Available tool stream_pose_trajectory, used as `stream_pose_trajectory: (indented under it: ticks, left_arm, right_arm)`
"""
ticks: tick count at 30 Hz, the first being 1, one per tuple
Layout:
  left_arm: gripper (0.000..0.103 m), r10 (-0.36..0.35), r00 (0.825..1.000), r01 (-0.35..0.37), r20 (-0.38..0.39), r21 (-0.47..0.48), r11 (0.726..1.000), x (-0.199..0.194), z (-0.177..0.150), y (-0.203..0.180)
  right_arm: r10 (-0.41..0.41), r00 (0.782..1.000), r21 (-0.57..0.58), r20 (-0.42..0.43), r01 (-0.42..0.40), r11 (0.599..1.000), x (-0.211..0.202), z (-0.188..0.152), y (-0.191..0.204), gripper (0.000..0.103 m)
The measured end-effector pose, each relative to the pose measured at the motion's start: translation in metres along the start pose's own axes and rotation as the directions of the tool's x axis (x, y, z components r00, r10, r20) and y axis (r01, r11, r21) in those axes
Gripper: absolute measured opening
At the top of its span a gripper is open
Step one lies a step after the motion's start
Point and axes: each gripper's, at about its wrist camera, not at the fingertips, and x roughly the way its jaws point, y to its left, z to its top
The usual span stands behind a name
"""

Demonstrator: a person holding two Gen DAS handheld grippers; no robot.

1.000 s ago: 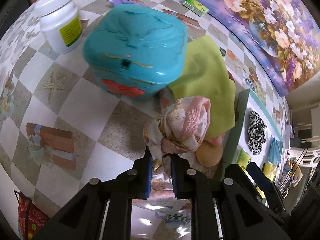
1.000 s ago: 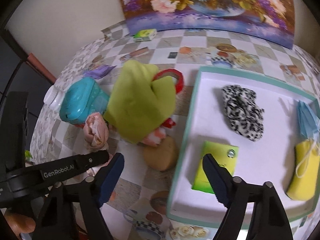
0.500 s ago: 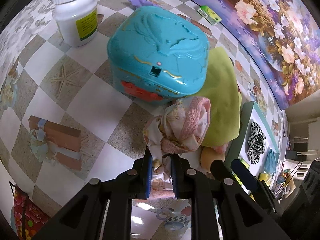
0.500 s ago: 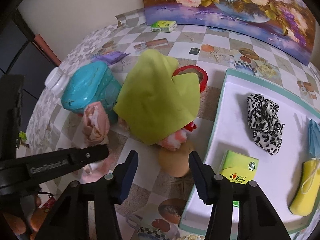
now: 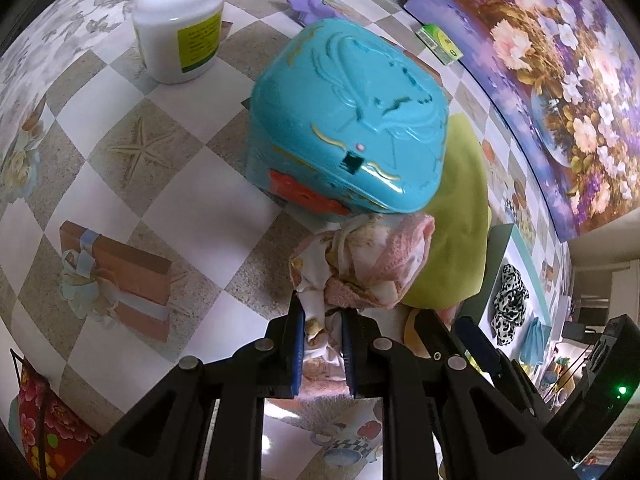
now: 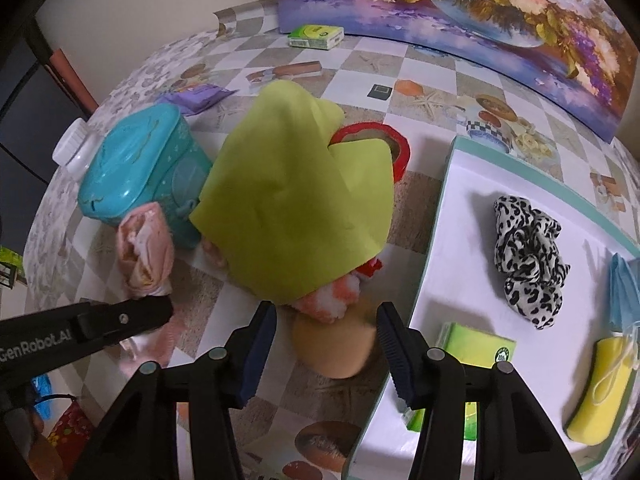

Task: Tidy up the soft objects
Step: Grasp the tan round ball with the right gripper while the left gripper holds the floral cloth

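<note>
My left gripper (image 5: 322, 334) is shut on a pink and white bundled cloth (image 5: 368, 264), which also shows in the right wrist view (image 6: 144, 244) beside the teal box. My right gripper (image 6: 326, 338) is open, its fingers on either side of a tan round sponge (image 6: 334, 350) on the table. A lime green cloth (image 6: 296, 208) lies draped over a red ring and a pink and white fluffy item (image 6: 328, 298). The white tray (image 6: 448, 264) holds a leopard scrunchie (image 6: 526, 258), a green tissue pack (image 6: 474, 350), a yellow item (image 6: 600, 396) and a blue mask (image 6: 624, 292).
A teal plastic box (image 5: 352, 128) stands just beyond the held cloth. A white bottle (image 5: 180, 24) stands at the far left. A small green pack (image 6: 316, 36) and a purple packet (image 6: 196, 98) lie near the floral painting (image 6: 480, 4).
The right gripper has narrowed and moved left and forward, from above the tray edge to around the tan sponge. The left gripper has drawn back a little with the cloth still held.
</note>
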Motion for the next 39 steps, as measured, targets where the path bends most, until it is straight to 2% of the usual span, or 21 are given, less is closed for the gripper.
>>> stream_pose_trajectory:
  ticks: [12,27,39]
  left_arm:
    - [0.017,0.01,1.0,-0.01,-0.001,-0.023,1.0,-0.003,-0.002,0.005]
    - [0.017,0.009,1.0,-0.009,-0.008,-0.041,0.999,0.002,0.002,0.006]
    - [0.017,0.013,1.0,-0.013,-0.009,-0.041,0.999,0.003,0.002,0.005]
  right_arm:
    - [-0.006,1.0,-0.041,-0.023,0.005,0.999,0.008,0.0,0.011,0.055]
    - [0.091,0.994,-0.064,-0.068,-0.096,0.993,-0.002,-0.017,0.02,0.052]
    - [0.033,0.996,-0.107,-0.078,-0.041,0.993,-0.002,-0.02,0.024,0.053]
